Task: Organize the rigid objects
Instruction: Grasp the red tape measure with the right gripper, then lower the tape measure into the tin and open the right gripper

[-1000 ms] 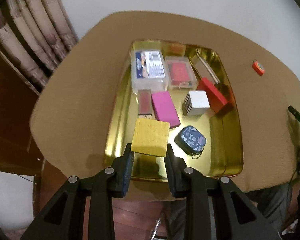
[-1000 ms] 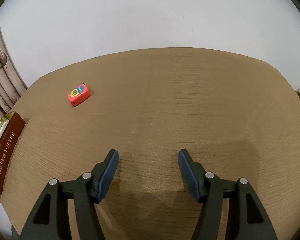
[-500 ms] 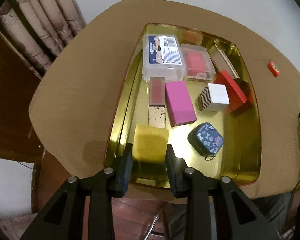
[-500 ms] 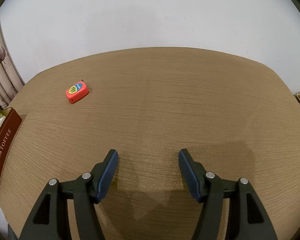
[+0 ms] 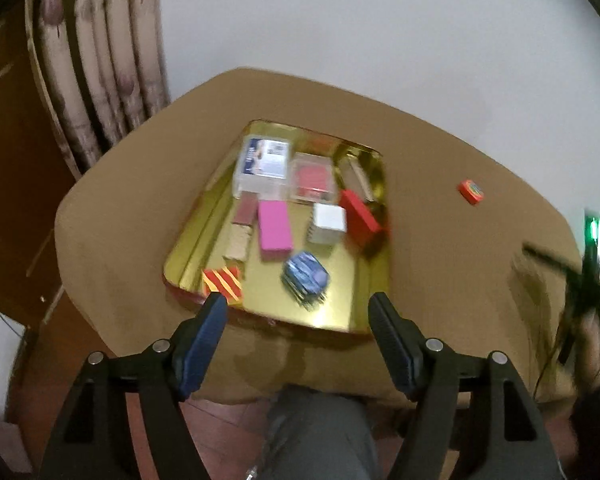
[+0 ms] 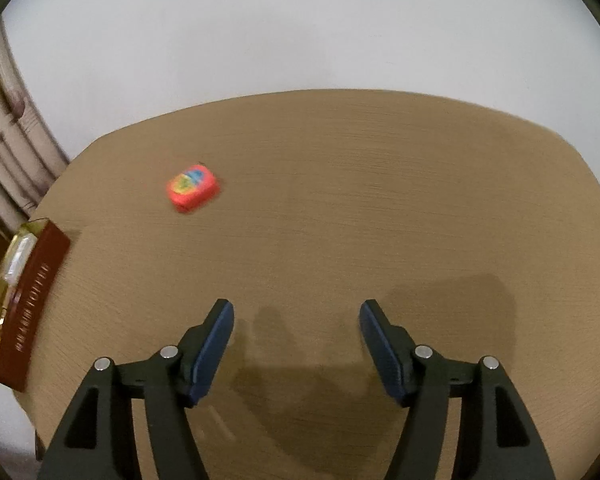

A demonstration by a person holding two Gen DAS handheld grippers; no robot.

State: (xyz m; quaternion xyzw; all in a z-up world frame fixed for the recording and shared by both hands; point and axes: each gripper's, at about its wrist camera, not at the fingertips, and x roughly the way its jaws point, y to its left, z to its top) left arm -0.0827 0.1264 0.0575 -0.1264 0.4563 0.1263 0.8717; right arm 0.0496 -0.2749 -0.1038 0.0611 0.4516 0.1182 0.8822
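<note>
A gold tray (image 5: 180,256) on the tan table holds several boxes: a pink box (image 5: 275,229), a white cube (image 5: 329,220), a red box (image 5: 360,216), a blue patterned pouch (image 5: 305,277) and two clear cases (image 5: 264,164). A red-and-yellow striped block (image 5: 223,285) lies in the tray's near left corner. My left gripper (image 5: 296,304) hangs back over the tray's near edge, its jaws opening with nothing between them. An orange tape measure (image 6: 192,188) lies alone on the table, far left of my right gripper (image 6: 296,308), whose jaws are opening slightly and hold nothing.
The tray's dark red lettered side wall (image 6: 32,304) shows at the left edge of the right wrist view. Curtains (image 5: 100,80) hang behind the table's left side. A person's grey trouser leg (image 5: 316,432) is below the table's near edge. A white wall stands behind.
My left gripper let go of the yellow block, which now lies striped-face up in the tray's near left corner, and has drawn back and opened wide. The right wrist view shifted, so the tape measure sits nearer its centre.
</note>
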